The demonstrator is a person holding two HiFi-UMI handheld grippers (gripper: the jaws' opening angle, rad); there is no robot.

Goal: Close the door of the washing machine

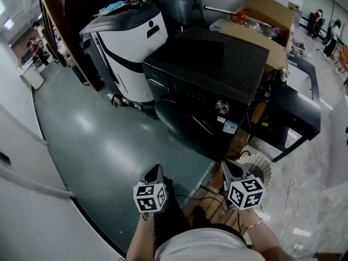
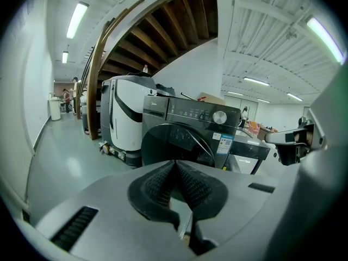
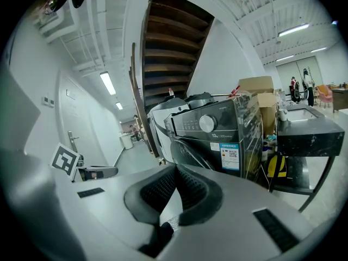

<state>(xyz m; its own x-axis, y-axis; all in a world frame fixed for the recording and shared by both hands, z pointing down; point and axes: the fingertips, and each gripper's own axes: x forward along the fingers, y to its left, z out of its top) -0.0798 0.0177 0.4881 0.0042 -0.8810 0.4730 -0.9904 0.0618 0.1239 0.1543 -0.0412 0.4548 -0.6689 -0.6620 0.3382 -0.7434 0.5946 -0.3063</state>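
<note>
Closest in, the left tool (image 1: pixel 156 169) and the right tool (image 1: pixel 227 165) are held side by side above a glossy grey-green floor (image 1: pixel 98 140), both aimed forward and slightly down. In the left gripper view the ribbed black pads of the left tool (image 2: pixel 175 162) are pressed together with nothing between them. The right tool (image 3: pixel 175 167) shows the same in the right gripper view: its tips meet on nothing.

Just ahead of both tools, apart from them and touching neither, stands the black front-loading washing machine (image 1: pixel 206 91). Its round dark door (image 1: pixel 182 126) lies against the front panel and looks closed. A silver round knob (image 1: pixel 221 107) sits on the control strip above it.

A blue-and-white sticker (image 3: pixel 230 155) is stuck below the knob; its small print cannot be read. The white lettering just above it begins with "12", and the rest is too fine to make out.

Left of the washer stands a white-and-black wheeled machine (image 1: pixel 128 42). To the right is a black tabletop (image 1: pixel 296 110), with brown cardboard boxes (image 1: pixel 261 20) behind. Farther off, the dark wooden underside of a staircase (image 2: pixel 163 37) rises toward a white ceiling with strip lights (image 2: pixel 76 19).
</note>
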